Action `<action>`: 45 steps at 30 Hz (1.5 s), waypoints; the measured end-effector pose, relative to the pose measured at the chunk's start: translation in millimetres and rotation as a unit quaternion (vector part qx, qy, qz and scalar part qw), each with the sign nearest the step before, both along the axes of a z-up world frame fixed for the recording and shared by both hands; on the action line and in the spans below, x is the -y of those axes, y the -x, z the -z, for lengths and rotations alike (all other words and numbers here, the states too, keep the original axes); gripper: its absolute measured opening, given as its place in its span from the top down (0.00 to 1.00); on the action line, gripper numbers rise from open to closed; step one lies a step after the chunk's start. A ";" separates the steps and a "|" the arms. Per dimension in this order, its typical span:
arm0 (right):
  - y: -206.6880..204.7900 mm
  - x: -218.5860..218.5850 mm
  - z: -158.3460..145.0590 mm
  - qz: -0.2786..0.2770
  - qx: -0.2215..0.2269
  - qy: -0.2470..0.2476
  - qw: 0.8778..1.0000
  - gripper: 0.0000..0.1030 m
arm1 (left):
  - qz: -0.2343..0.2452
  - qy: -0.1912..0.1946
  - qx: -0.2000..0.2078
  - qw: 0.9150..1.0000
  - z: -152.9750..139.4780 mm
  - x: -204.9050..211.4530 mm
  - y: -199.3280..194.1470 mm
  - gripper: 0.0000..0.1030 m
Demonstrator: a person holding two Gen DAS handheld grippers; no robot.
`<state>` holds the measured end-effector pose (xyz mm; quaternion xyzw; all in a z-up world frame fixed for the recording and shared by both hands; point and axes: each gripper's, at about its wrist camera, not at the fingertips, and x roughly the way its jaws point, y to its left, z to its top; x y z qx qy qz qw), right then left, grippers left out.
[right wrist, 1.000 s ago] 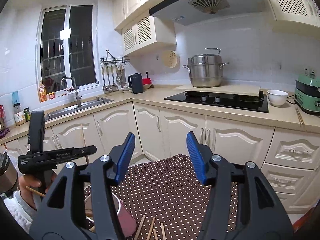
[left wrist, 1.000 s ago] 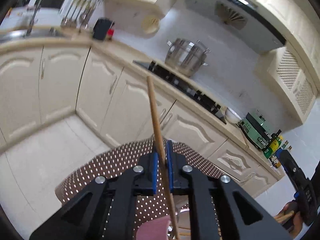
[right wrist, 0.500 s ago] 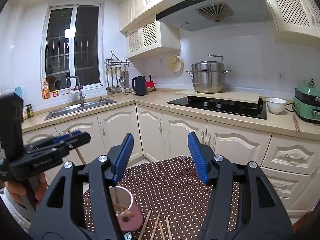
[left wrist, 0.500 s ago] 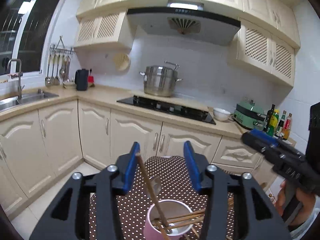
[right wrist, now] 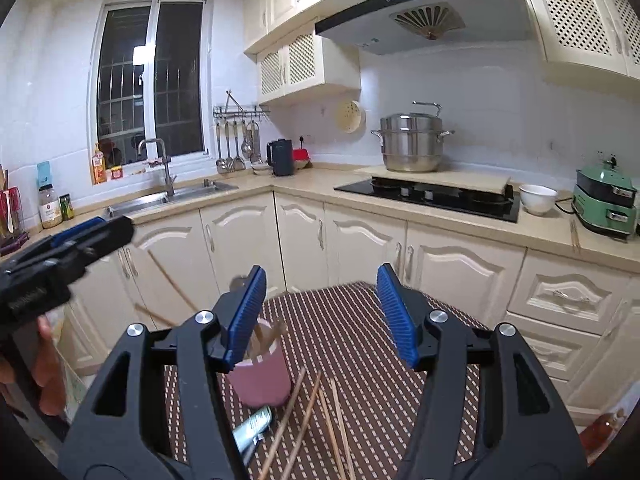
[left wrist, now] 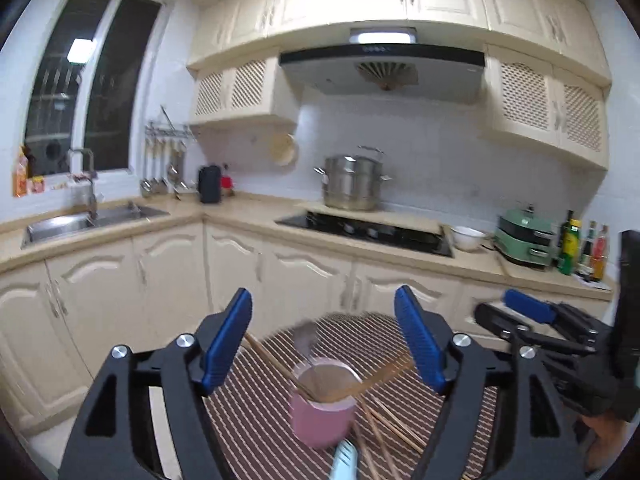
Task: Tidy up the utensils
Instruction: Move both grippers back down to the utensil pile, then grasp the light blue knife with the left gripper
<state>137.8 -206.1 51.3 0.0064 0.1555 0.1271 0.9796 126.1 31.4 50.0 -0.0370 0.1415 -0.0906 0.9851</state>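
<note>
The small table (right wrist: 372, 364) with the dotted cloth has bare room across its far and right parts, where a gripper could come down freely. On its left side stands a pink cup (right wrist: 262, 376) with sticks and a spoon leaning out at angles, which block a straight drop into its mouth. Loose chopsticks (right wrist: 316, 420) lie scattered just beside the cup toward the near edge, and a pale tube (right wrist: 252, 428) lies close by. The left gripper (left wrist: 322, 344), jaws opening with nothing between them, hangs over the cup. Cabinet doors (right wrist: 360, 248) close off the far side.
</note>
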 end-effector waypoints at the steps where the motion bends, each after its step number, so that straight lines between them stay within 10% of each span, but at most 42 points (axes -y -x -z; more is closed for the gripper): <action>1: 3.6 2.4 3.0 0.001 -0.005 0.001 1.000 0.43 | 0.009 0.003 -0.016 1.000 2.8 3.2 4.4 0.30; 13: 27.8 41.3 71.3 0.007 -0.117 0.020 0.993 0.42 | 0.066 -0.042 -0.195 0.978 92.4 31.9 12.6 0.30; 20: 18.5 51.3 111.6 0.001 -0.188 0.019 0.982 0.42 | 0.083 -0.095 -0.341 0.932 162.4 39.6 -33.0 0.30; 25: 13.3 53.0 128.9 -0.003 -0.213 0.022 0.977 0.42 | 0.080 -0.114 -0.372 0.918 188.1 40.4 -57.8 0.30; 32: 3.7 55.1 140.5 -0.006 -0.233 0.029 0.972 0.42 | 0.077 -0.085 -0.412 0.904 207.4 33.0 -82.1 0.56; 45: -18.0 47.0 147.5 -0.014 -0.263 0.034 0.964 0.42 | 0.093 -0.045 -0.416 0.904 207.2 29.2 -87.7 0.75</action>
